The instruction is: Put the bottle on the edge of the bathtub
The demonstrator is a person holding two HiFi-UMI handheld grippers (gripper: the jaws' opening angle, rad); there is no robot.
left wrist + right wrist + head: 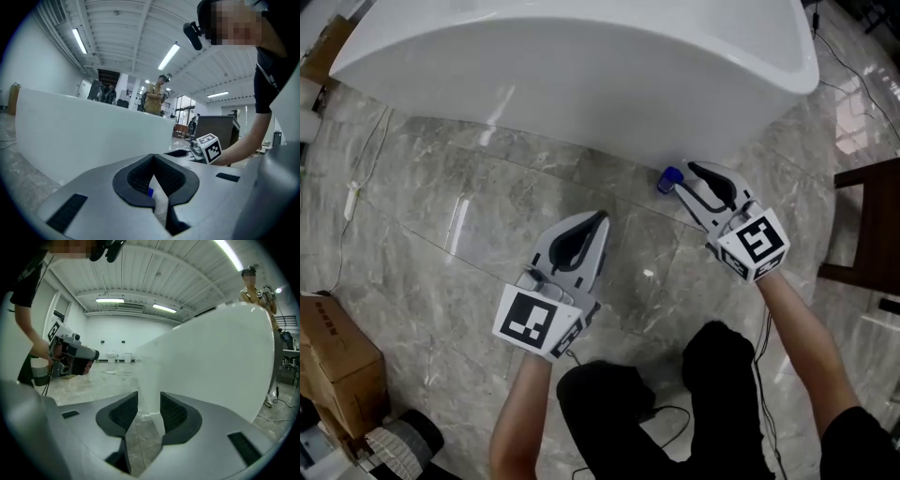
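Observation:
A translucent bottle [148,376] with a blue cap [667,178] stands on the marble floor right against the outer wall of the white bathtub [581,84]. My right gripper [682,178] reaches it from the right. In the right gripper view the bottle fills the gap between the pads, and my right gripper [149,401] is shut on it. My left gripper [602,218] hovers over the floor to the left of the bottle, pointing at the tub wall [84,126]. The tips of my left gripper [153,159] meet, with nothing held.
A cardboard box [333,352] sits at the lower left. A dark wooden piece of furniture [867,225] stands at the right. A thin cable [356,178] runs over the floor on the left. A person [153,96] stands beyond the tub.

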